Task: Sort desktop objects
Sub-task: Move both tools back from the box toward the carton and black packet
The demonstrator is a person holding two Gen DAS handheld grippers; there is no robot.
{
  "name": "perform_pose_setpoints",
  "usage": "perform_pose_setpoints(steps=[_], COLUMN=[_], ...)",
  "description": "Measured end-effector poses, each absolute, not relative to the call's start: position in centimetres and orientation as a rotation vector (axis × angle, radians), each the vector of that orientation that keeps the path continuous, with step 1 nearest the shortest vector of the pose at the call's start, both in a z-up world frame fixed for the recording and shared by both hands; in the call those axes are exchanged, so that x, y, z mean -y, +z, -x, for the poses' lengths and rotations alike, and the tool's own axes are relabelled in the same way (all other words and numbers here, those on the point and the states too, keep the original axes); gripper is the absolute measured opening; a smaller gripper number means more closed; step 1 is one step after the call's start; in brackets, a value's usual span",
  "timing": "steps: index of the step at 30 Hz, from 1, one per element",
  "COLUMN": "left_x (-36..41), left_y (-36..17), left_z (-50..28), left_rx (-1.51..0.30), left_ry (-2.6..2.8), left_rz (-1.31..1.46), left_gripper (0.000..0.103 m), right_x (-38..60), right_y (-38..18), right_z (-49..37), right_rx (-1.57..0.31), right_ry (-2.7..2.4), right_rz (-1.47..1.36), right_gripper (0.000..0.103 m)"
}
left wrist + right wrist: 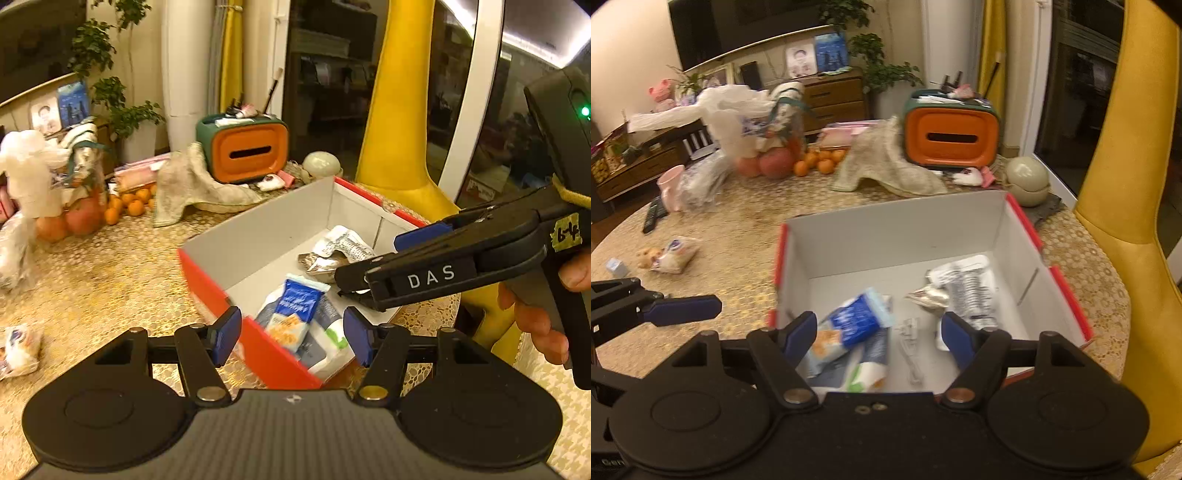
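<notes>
Left wrist view: left gripper (291,334) fingers wide, empty, over near edge of red box (210,284). Blue snack packet (297,306) lies inside. Right gripper (879,334) spread wide, empty, above box. Stray packet (674,254) on tablecloth at 9 o'clock.

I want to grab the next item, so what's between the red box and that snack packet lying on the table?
Only bare tablecloth lies between the red box and the snack packet, as the right wrist view shows.
</notes>
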State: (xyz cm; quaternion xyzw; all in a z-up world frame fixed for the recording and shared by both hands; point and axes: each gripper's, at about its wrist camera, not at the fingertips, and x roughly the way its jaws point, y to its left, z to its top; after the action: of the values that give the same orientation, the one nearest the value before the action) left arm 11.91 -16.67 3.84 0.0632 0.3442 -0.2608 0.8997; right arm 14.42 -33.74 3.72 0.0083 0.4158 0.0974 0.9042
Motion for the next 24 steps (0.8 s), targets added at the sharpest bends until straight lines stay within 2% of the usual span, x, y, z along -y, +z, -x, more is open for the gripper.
perform_pose_setpoints(steps=[15,17,19,24], left_x=[6.8,5.2,3.3,-1.1], left_y=[4.9,4.9,5.0,4.8], left_z=[-7.6,-7.3,-6.9,-6.6], left_rx=[-0.654,-0.652,-0.636,-0.629], left_ry=[-0.396,-0.375,-0.344,-0.259], left_rz=[-0.057,-0.05,-0.041,-0.019], left_gripper=[0.06,0.069,0.073,0.075], right_x=[24.8,23.6,22.3,18.7], right_y=[4.8,4.7,4.7,4.4], right_z=[-11.5,-11.4,-11.3,-10.8], right_rx=[-0.837,-0.84,-0.842,-0.834], right_ry=[0.334,0.348,0.367,0.433], right_rz=[0.033,0.04,0.041,0.077], right_gripper=[0.076,0.076,0.077,0.082])
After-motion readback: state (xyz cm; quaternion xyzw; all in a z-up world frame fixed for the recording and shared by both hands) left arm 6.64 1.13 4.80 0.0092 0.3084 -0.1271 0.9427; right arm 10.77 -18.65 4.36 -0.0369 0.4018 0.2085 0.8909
